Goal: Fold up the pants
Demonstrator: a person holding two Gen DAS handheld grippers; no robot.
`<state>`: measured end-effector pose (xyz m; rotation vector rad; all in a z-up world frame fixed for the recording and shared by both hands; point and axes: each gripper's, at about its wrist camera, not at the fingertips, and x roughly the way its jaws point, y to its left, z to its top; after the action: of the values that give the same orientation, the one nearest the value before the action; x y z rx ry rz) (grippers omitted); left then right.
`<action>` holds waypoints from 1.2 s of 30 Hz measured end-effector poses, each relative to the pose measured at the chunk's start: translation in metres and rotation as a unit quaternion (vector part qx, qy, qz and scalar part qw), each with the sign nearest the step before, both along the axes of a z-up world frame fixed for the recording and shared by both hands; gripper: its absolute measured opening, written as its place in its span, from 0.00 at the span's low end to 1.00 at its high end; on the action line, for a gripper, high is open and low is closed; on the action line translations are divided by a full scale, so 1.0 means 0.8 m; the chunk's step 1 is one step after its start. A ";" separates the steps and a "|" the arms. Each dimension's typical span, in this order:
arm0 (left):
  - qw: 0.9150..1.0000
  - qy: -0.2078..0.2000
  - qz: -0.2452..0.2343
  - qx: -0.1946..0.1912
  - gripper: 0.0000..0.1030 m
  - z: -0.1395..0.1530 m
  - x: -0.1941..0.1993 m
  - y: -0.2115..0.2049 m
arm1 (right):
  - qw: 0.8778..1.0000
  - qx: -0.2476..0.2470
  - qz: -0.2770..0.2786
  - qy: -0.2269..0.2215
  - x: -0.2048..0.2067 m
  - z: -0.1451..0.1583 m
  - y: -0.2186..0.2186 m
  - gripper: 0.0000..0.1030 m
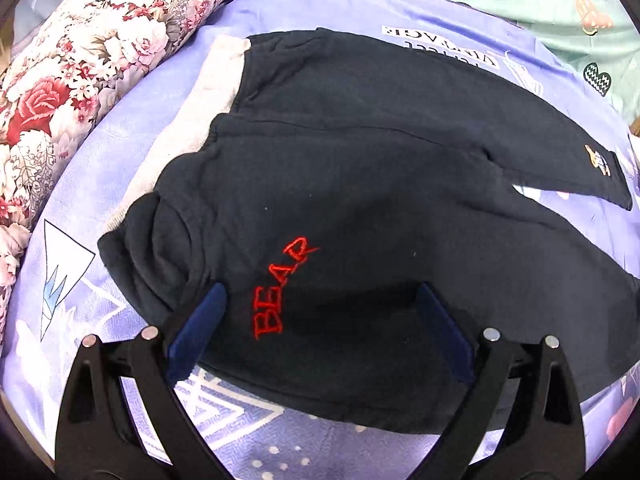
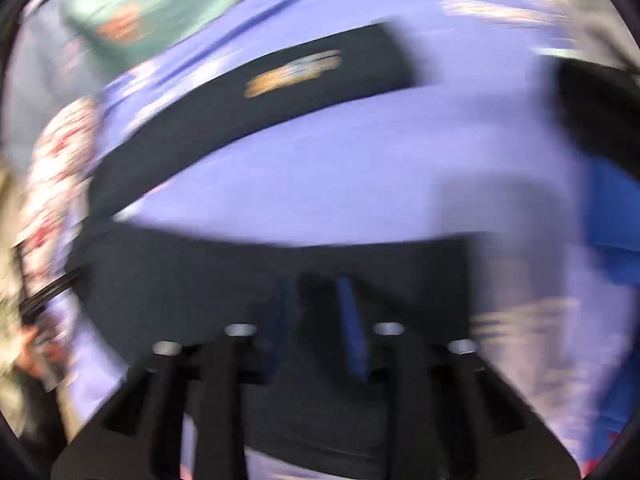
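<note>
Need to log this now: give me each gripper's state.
Left gripper: open, over the dark navy fleece pants.
Right gripper: nearly closed over dark fabric; grip cannot be told, view blurred.

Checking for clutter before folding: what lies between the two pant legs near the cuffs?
Only bare purple bedsheet lies between the far leg and the near leg of the pants, shown in the blurred right wrist view.
</note>
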<state>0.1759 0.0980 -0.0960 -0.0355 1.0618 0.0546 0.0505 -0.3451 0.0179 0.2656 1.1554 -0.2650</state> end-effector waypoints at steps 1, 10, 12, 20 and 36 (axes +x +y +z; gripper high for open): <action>1.000 0.001 0.000 0.002 0.94 0.001 -0.002 -0.002 | 1.000 -0.010 -0.003 -0.006 -0.006 0.006 0.001 0.22; 0.999 0.010 -0.004 -0.053 0.94 0.005 -0.031 -0.008 | 0.987 0.107 0.120 0.000 -0.037 -0.002 0.038 0.61; 0.999 0.007 -0.009 -0.048 0.94 0.005 -0.040 -0.005 | 0.997 -0.030 0.063 0.017 -0.047 0.009 0.024 0.61; 0.999 0.012 -0.013 -0.041 0.95 0.008 -0.055 0.000 | 0.982 0.094 0.164 0.008 -0.068 -0.002 0.084 0.76; 0.998 -0.047 -0.027 -0.034 0.95 0.038 -0.042 -0.012 | 0.955 0.022 0.288 -0.065 0.099 0.019 0.234 0.78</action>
<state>0.1424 0.0887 -0.0657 -0.0712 0.9693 -0.0323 0.1295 -0.1582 0.0329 -0.0230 1.0601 0.2898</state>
